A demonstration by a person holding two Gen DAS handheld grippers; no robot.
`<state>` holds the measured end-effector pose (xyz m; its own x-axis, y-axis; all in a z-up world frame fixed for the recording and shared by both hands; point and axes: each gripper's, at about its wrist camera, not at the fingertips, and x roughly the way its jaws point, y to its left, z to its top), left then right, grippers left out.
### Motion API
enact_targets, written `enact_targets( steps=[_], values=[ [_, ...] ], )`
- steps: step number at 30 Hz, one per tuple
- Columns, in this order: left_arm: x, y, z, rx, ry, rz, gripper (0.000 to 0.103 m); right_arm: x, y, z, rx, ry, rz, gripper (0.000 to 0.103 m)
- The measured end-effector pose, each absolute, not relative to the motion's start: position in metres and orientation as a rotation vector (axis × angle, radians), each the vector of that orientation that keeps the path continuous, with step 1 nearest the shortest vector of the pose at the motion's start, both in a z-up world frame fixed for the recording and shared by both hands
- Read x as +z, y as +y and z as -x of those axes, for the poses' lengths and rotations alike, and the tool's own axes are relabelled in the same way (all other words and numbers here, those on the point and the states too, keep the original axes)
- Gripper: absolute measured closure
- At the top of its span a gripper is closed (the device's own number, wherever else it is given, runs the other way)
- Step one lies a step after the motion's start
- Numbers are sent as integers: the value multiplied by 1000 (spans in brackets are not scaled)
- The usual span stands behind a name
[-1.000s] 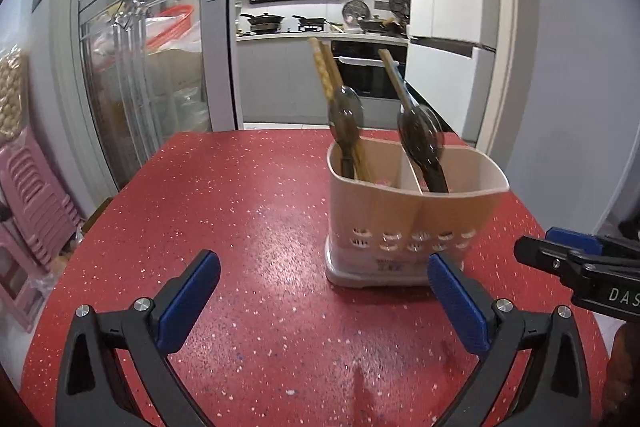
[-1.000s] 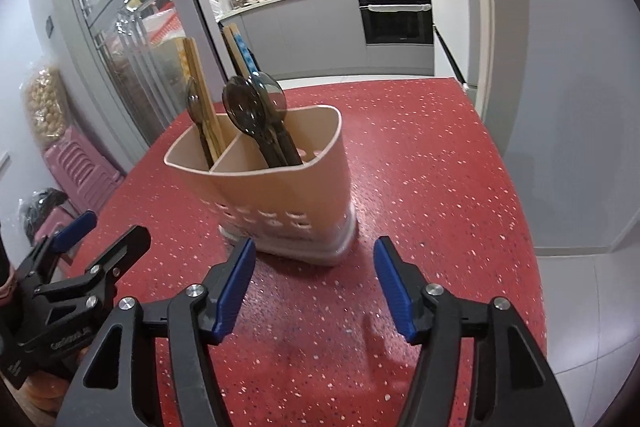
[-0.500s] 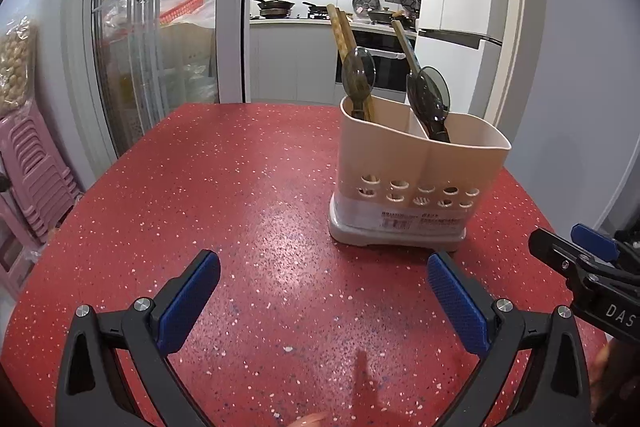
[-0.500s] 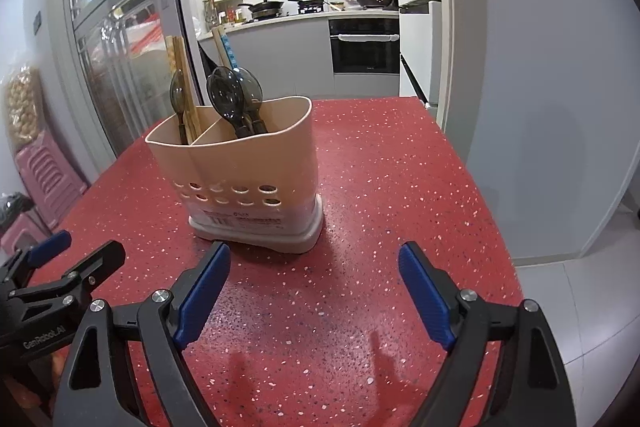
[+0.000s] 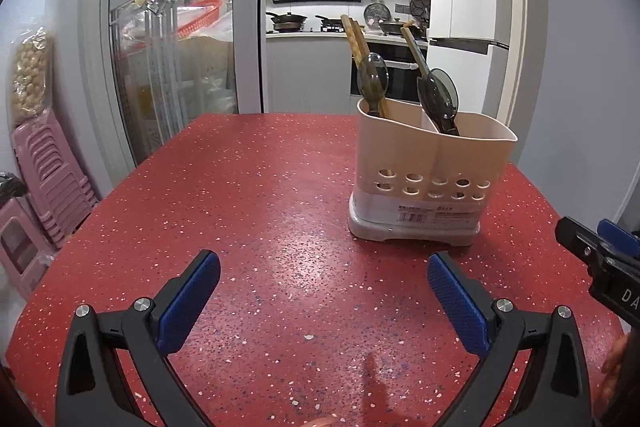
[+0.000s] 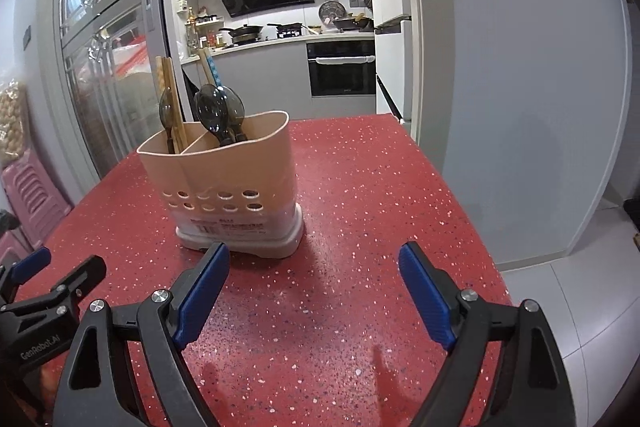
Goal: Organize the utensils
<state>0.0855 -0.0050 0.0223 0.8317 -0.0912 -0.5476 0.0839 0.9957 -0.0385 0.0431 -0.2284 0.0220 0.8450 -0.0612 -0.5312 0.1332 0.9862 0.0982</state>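
Left gripper: released, jaws spread wide, nothing between the pads; hovering low over the near part of the counter.
Right gripper: released too, jaws wide, empty; held over the near right part of the counter, holder just ahead and to its left.
Utensil holder: beige, two compartments, upright toward the far right part of the counter; row of drain holes and a label facing the cameras.
Left compartment: one dark translucent spoon plus wooden chopsticks, all standing, leaning back.
Right compartment: dark spoons bowl-up, and a pale handle rising behind; exact count not readable.
Counter surface: red speckled; no loose utensil visible in either view.
Step in hand (judgement): sorting looks finished or nearly so; both grippers free and standing off from the holder.
Progress (judgement): late stage, every visible utensil already in the holder.
Next move (judgement): check for any utensil out of view; if none, pull both grippers clear. If regrouping is wanted, close on one handle above the rim and lift straight up.
Risk (judgement): light holder may tip if a leaning handle is dragged sideways.
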Motion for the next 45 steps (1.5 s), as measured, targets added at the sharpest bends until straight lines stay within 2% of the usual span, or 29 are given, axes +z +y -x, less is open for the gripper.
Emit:
enact_targets(
  steps=[45],
  values=[
    [19,3,-79,-82,583,10,0,22,-206,-33,-73,536,-65,14]
  ],
)
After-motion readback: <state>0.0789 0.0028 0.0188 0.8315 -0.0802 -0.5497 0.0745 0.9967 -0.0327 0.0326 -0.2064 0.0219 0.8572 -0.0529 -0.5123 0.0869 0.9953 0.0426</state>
